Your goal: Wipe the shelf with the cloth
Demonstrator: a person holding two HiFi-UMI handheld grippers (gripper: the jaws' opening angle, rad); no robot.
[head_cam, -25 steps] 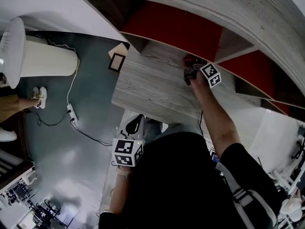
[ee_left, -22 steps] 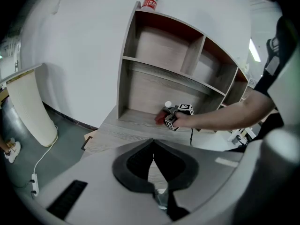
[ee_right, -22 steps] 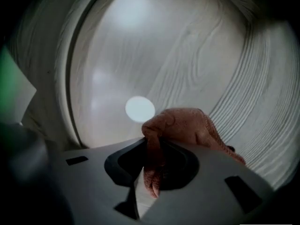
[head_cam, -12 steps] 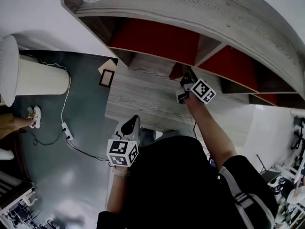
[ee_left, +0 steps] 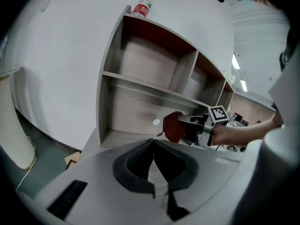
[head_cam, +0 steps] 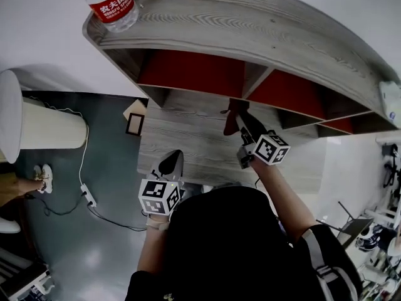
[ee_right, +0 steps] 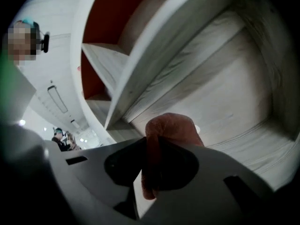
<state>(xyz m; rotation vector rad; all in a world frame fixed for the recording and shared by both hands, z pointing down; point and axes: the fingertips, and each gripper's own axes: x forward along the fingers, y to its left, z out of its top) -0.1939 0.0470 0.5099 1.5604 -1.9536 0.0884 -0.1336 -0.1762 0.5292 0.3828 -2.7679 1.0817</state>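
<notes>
Red cloth (ee_right: pixel 171 128) pinched between right gripper (head_cam: pixel 243 123) jaws, beside shelf (head_cam: pixel 182 140), left gripper (head_cam: pixel 171 163) jaws pressed together

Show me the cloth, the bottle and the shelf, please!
cloth (ee_left: pixel 172 125), left gripper view, on its red middle.
bottle (head_cam: pixel 108 4), head view, on its red label.
shelf (head_cam: pixel 182 140), head view, on a bare part of the lower board.

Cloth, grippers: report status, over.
Right gripper shut on red cloth, inside shelf's lower compartment. Left gripper shut, empty. Nothing blocking; water bottle up top.
</notes>
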